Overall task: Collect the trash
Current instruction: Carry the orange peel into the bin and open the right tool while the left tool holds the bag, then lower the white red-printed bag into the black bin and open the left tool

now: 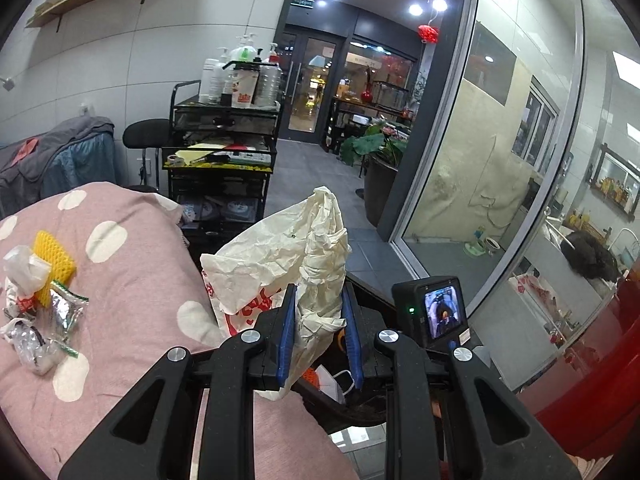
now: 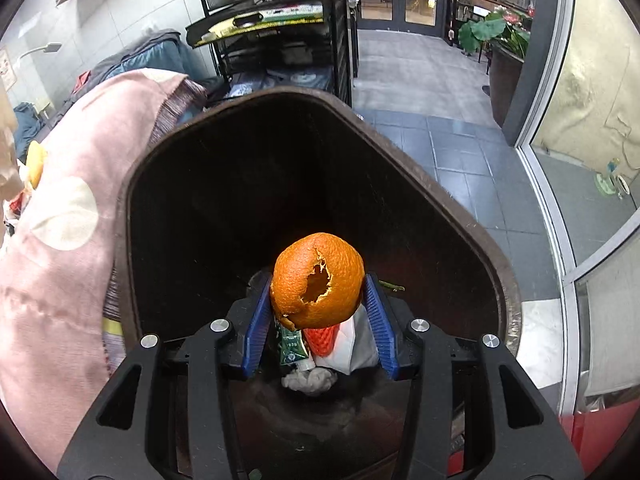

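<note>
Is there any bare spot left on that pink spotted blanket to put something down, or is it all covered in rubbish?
Plenty is bare. The pink blanket is free from the pile of wrappers across to the white bag held in the left gripper. It is crowded only at its left edge, around the yellow foam net and foil packets.

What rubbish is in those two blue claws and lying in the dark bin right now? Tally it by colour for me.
Orange: 1, the orange peel in the right gripper
Red-orange: 1, the foam net in the bin
Green: 1, the packet in the bin
White: 3, the plastic bag in the left gripper, the paper and the tissue in the bin
Total visible: 6
</note>
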Tool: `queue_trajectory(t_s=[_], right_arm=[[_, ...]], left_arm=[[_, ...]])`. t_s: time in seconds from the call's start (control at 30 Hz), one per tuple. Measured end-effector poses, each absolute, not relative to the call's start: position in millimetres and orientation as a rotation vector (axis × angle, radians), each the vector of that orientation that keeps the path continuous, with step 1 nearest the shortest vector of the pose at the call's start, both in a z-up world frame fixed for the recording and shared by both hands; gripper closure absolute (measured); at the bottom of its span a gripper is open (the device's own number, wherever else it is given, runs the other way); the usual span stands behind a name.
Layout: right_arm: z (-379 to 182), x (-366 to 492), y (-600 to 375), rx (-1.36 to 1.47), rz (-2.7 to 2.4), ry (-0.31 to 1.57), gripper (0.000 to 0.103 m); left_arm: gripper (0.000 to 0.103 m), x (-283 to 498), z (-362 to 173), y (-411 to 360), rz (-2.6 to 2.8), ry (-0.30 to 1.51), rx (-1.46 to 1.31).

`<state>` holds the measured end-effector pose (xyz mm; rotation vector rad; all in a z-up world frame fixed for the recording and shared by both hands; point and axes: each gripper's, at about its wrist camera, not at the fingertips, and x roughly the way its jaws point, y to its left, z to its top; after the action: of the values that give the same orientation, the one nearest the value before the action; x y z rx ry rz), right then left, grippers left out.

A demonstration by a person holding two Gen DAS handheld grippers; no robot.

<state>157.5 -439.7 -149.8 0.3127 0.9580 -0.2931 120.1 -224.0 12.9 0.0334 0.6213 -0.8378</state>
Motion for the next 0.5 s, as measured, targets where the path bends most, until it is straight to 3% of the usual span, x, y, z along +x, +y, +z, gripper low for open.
queue_trajectory(t_s=[0.13, 0.27, 0.5], right_arm=[[-159, 156, -440, 0.329, -0.289, 0.977, 0.055], [-161, 150, -441, 0.339, -0.293, 0.957, 0.042], [-147, 137, -435, 0.327, -0.321, 0.897, 0.040]], left_arm=[[0.081, 120, 11, -233, -0.858, 0.631, 0.044], [0.081, 121, 9, -240, -0.872, 0.642, 0.054], [0.081, 123, 5, -255, -0.898, 0.652, 0.070]])
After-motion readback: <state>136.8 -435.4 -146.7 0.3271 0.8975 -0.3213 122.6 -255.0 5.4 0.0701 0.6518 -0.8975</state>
